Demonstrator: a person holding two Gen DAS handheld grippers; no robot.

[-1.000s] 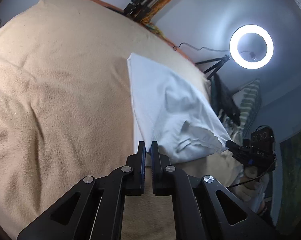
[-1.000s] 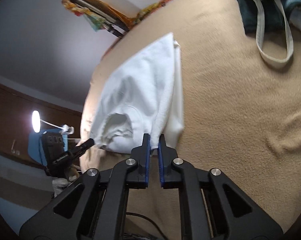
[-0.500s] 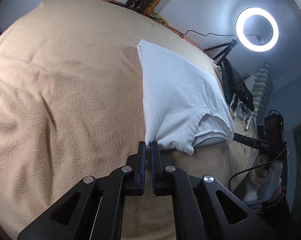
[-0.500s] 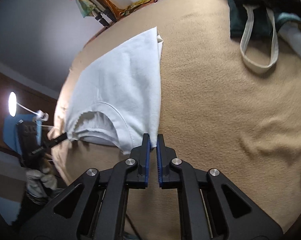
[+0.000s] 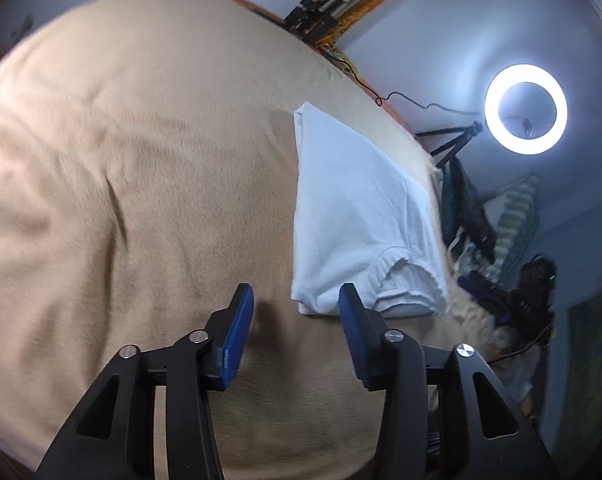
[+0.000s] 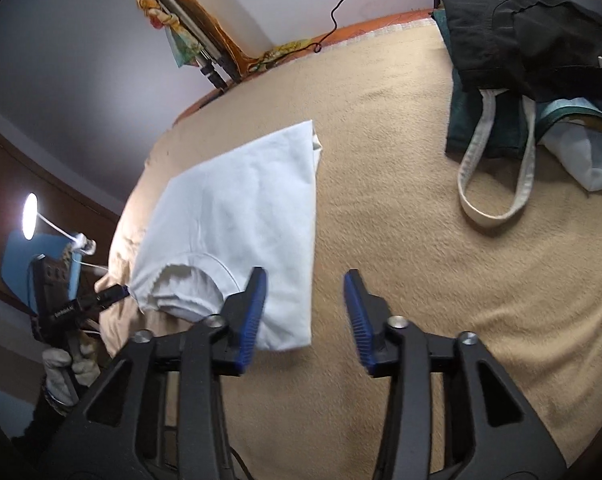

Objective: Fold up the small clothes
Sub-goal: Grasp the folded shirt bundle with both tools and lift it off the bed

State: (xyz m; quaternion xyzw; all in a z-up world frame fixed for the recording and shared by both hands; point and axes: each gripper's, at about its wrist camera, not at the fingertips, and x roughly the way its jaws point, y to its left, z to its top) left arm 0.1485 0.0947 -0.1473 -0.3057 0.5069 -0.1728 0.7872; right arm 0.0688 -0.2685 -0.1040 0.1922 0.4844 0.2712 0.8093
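Both units have released: the left hand-held gripper [image 5: 295, 312] and right hand-held gripper [image 6: 305, 300], pinching the shirt [image 5: 353, 216] corners half a second ago, now stand spread and empty. This fold appears laid. The shirt lies flat on the bed [image 5: 141, 200] toward its far edge, near corners just beside each gripper's inner finger.
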